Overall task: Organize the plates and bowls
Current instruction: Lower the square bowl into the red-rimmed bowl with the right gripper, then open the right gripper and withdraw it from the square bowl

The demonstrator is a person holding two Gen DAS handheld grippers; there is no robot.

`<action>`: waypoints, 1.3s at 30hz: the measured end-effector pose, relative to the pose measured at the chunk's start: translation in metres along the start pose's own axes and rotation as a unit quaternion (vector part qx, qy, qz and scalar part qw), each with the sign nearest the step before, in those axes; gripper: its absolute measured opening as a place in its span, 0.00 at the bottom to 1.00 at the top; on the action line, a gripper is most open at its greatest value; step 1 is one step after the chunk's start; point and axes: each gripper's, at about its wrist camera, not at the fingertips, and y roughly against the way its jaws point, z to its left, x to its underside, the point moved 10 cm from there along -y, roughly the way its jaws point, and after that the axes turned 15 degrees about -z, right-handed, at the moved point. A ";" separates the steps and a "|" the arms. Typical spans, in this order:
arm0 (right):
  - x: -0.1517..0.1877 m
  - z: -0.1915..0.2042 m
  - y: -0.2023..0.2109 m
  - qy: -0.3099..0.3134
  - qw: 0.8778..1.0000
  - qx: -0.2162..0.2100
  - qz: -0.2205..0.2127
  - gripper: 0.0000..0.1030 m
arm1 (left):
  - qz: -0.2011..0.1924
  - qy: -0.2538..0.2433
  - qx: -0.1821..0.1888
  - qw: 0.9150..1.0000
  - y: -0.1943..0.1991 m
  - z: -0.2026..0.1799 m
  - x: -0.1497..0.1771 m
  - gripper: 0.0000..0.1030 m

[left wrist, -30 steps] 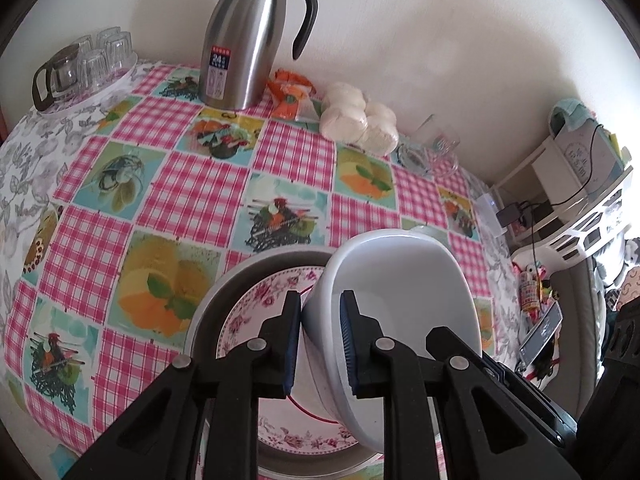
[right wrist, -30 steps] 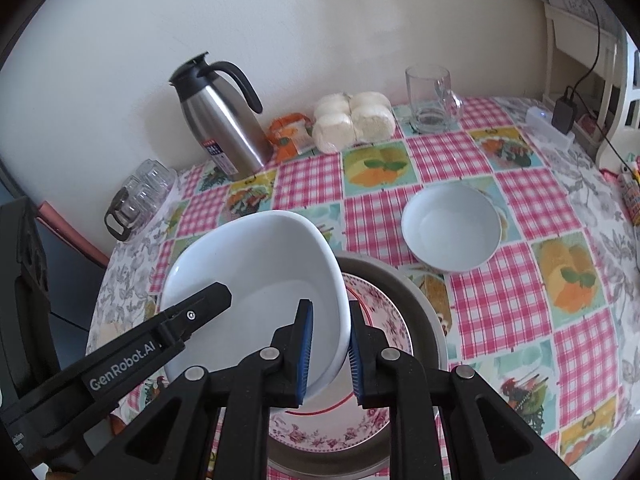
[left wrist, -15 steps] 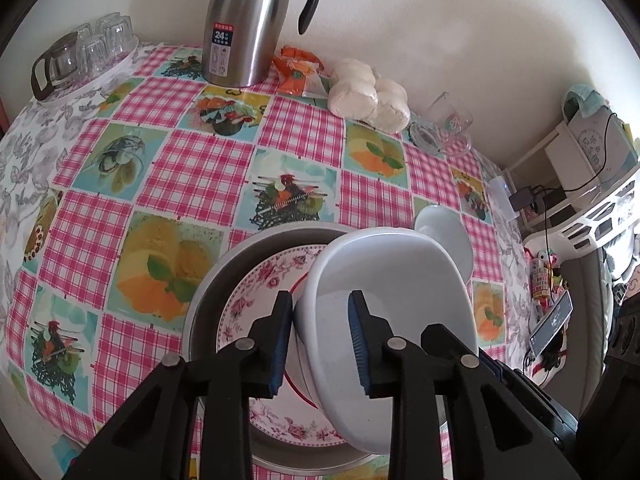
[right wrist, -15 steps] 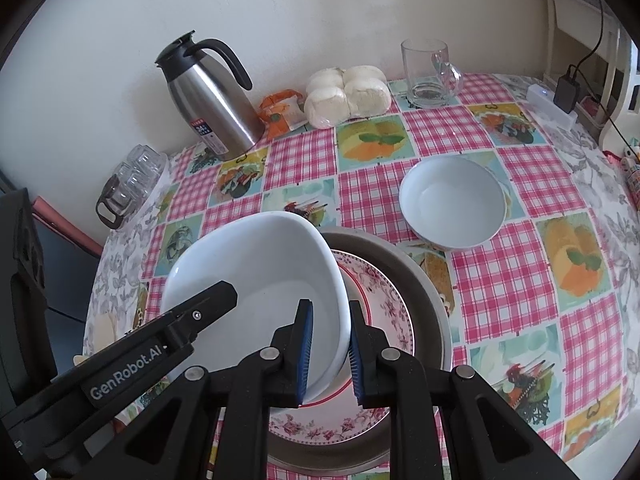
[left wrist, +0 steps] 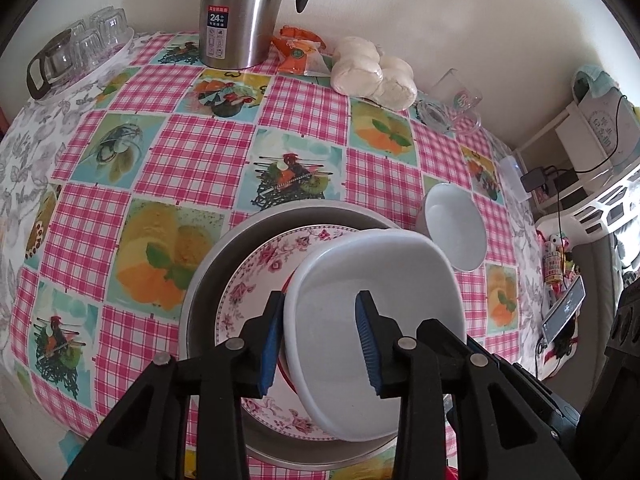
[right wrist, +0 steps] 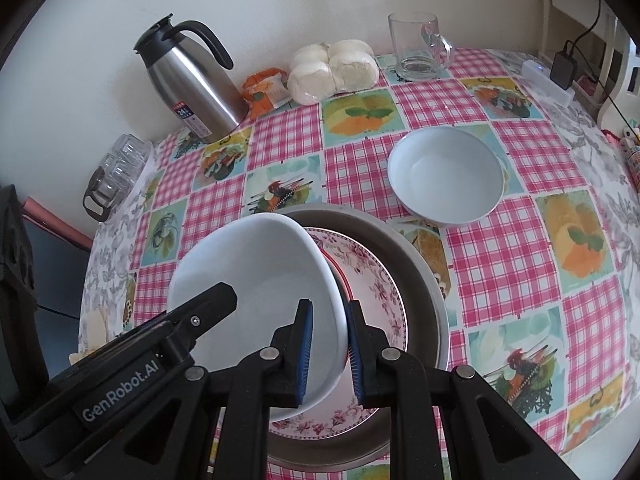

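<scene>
White ceramic fills the near view: a deep bowl (right wrist: 256, 292) sits tilted over the floral plate (right wrist: 376, 300), which lies inside a grey metal pan (right wrist: 420, 264). Its lower edge looks to touch the plate, though the fingers hide the contact, so I cannot be sure it is fully down.

The right gripper (right wrist: 328, 350) is clamped tight on the bowl's right wall, one blue pad inside and one outside. The left gripper (left wrist: 318, 340) straddles the opposite wall; its jaws have just been opening, and now stand apart with the rim still between them, the outer pad just beside the wall and the inner one clear of it. So the bowl's weight hangs from the right hand alone.

The coming move turns on this: the bowl lies directly ahead of both pairs of fingers, its longer axis running roughly away from the grippers toward the far side of the pan, and it leans with its left rim higher. The right hand is the one that must lower or level it (the left only needs to back off the rim).

Beyond the pan, to its right, a smaller white bowl (right wrist: 446, 176) waits on the checked cloth (right wrist: 520, 280), nearer the right hand. Farther behind the pan stand a steel flask (right wrist: 192, 88), wrapped buns (right wrist: 332, 70) and a glass mug (right wrist: 418, 50).
</scene>
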 end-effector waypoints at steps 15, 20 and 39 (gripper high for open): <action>-0.006 -0.001 0.005 0.002 1.000 0.002 -0.014 0.23 | -0.017 0.004 0.006 1.000 0.009 -0.001 -0.008 0.37; -0.014 -0.002 0.012 0.009 0.999 0.011 -0.034 0.33 | -0.036 0.011 0.004 0.999 0.019 0.003 -0.015 0.39; -0.022 -0.013 0.013 0.026 0.997 0.037 -0.058 0.89 | -0.087 0.046 -0.083 0.992 0.026 0.056 -0.032 0.84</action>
